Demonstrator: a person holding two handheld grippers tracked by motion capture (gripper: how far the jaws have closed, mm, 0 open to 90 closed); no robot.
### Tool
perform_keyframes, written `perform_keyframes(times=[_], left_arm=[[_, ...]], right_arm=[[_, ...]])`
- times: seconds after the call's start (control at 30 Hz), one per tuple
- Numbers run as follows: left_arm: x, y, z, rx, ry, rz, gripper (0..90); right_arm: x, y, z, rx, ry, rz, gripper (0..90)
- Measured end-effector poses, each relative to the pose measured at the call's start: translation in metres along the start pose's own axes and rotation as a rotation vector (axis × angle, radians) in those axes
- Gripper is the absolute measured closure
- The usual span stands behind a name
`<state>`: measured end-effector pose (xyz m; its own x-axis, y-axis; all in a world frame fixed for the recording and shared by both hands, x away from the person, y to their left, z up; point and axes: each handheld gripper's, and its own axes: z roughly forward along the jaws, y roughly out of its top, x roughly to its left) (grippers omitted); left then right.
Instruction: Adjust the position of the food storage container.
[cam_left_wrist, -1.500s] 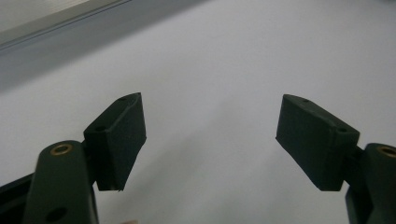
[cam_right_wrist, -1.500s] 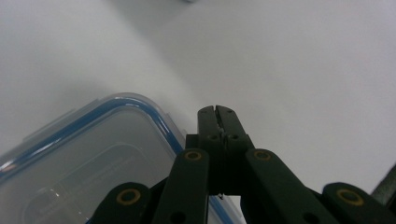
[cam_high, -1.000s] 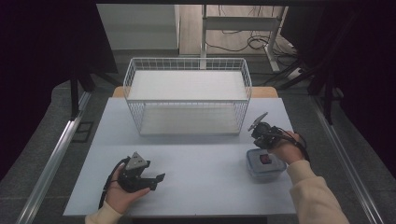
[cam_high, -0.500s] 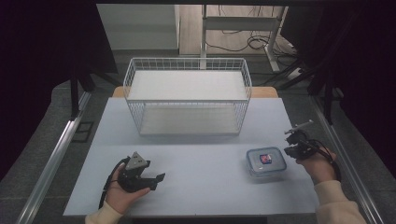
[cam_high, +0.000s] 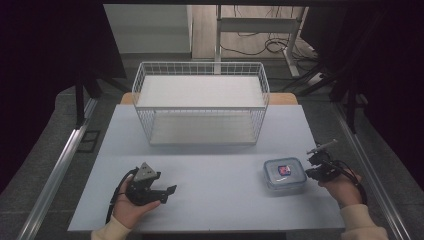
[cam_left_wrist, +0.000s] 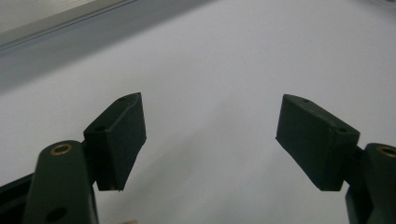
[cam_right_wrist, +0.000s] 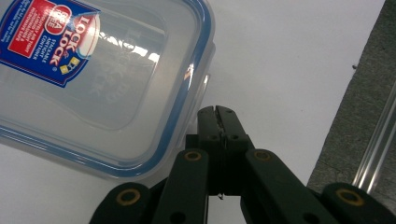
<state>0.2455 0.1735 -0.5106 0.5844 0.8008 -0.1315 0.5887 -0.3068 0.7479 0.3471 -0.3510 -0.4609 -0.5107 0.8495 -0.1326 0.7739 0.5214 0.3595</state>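
Meanwhile, from the high view, we saw our right gripper (cam_high: 320, 165) had drawn back to the table's (cam_high: 210, 200) right edge, just beside the lidded container (cam_high: 284, 175) it had hovered over a second before; we judged the box set down and released. Our left gripper (cam_high: 150, 187) had stayed put at near left, the wire basket (cam_high: 200, 107) far behind. Its own view showed jaws wide apart over bare tabletop. Our right gripper's view showed jaws pressed together, empty, just off the container's blue-rimmed lid.

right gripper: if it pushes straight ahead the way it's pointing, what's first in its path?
Probably the lidded plastic container. The right gripper, jaws shut, sits right at the container's near edge; whether it already touches is unclear. It points slightly alongside that edge, so it might graze rather than hit squarely.
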Motion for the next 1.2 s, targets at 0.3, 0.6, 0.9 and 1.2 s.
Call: perform_keyframes(times=[0.3, 0.6, 0.9, 1.2], left_arm=[[0.000, 0.000, 0.000, 0.004, 0.004, 0.006, 24.0], [0.000, 0.000, 0.000, 0.003, 0.004, 0.007, 24.0], [0.000, 0.000, -0.001, -0.001, 0.006, 0.009, 24.0], [0.000, 0.000, -0.001, 0.002, 0.006, 0.004, 24.0]], right_arm=[[0.007, 0.011, 0.009, -0.007, 0.038, -0.006, 89.5], [0.036, 0.021, 0.004, -0.054, 0.086, -0.066, 89.5], [0.045, 0.021, 0.014, -0.024, 0.106, -0.056, 89.5], [0.071, 0.022, 0.017, -0.064, 0.151, -0.110, 89.5]])
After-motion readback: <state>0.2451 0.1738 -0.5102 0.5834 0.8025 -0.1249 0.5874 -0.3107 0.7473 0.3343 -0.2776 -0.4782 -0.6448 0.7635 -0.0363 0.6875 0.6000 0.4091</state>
